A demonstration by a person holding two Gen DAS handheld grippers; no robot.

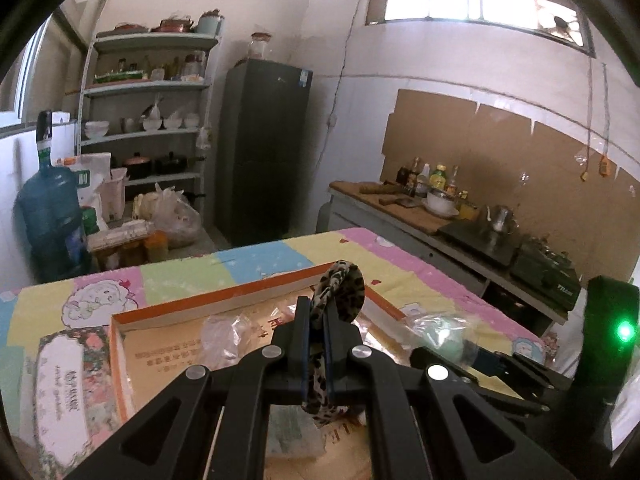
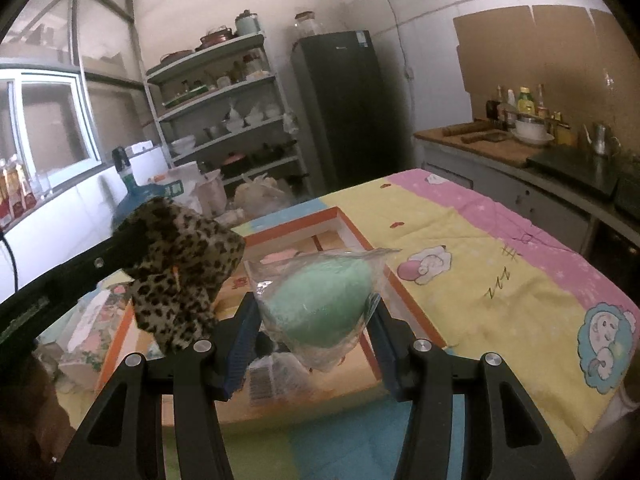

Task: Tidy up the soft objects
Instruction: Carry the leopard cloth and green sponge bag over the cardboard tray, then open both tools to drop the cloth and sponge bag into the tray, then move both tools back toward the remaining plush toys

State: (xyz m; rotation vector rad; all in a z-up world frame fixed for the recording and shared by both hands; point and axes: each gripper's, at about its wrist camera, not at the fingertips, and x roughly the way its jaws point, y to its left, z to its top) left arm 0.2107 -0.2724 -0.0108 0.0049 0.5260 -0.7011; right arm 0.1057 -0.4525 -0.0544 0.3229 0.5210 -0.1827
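My left gripper [image 1: 317,316] is shut on a leopard-print fabric piece [image 1: 340,284], held above an orange-rimmed cardboard box [image 1: 248,294]. The same fabric [image 2: 184,276] shows at the left of the right wrist view, with the left gripper's arm behind it. My right gripper [image 2: 314,320] holds a green sponge in a clear plastic bag [image 2: 320,304] between its fingers, above the box's right rim [image 2: 356,232]. The bagged sponge also shows in the left wrist view [image 1: 444,340].
The box lies on a table with a pastel cartoon cloth [image 2: 500,264]. A floral tissue pack [image 1: 68,384] lies left of the box. Clear plastic bags [image 1: 224,328] lie inside it. Behind stand shelves [image 1: 148,92], a dark fridge [image 1: 264,152], a water jug [image 1: 48,208] and a kitchen counter [image 1: 460,220].
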